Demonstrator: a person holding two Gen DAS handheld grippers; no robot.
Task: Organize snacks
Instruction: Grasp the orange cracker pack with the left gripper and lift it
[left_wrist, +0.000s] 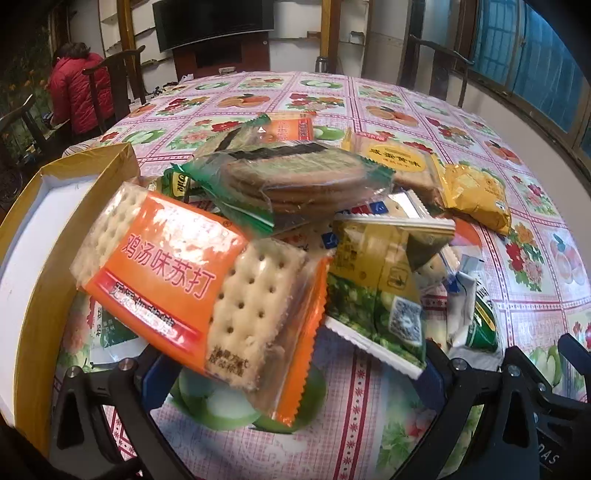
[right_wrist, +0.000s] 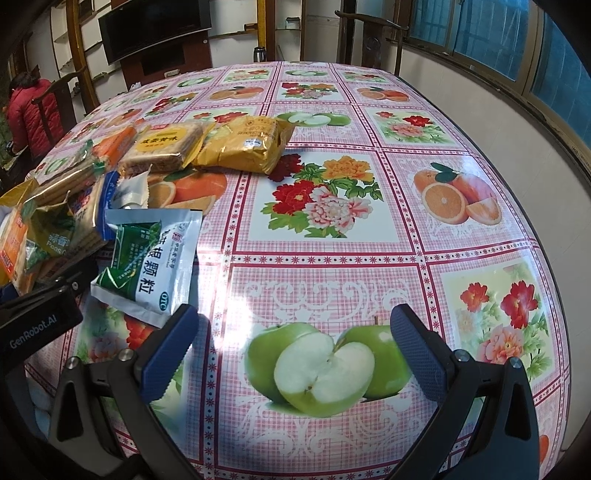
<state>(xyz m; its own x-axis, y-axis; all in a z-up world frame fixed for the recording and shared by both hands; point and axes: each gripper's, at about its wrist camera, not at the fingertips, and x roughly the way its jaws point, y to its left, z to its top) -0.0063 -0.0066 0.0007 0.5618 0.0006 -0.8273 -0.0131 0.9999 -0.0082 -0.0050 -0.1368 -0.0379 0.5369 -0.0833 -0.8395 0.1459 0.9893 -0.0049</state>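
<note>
A pile of snack packets lies on the flowered tablecloth. In the left wrist view my left gripper (left_wrist: 295, 373) is open, its jaws wide on either side of an orange soda-cracker packet (left_wrist: 192, 280) whose lower end lies between them. Behind it are a green round-biscuit packet (left_wrist: 295, 181), a green-yellow pea packet (left_wrist: 380, 291) and yellow packets (left_wrist: 476, 192). A gold box with a white inside (left_wrist: 40, 236) stands to the left. In the right wrist view my right gripper (right_wrist: 295, 354) is open and empty over bare cloth, right of a white-green sachet (right_wrist: 147, 262).
The table (right_wrist: 369, 240) ends at a wall with windows on the right. Wooden chairs (left_wrist: 110, 81) stand at the far side. A person in a red jacket (left_wrist: 74, 92) sits at the far left. The left gripper's body (right_wrist: 37, 314) shows beside the sachet.
</note>
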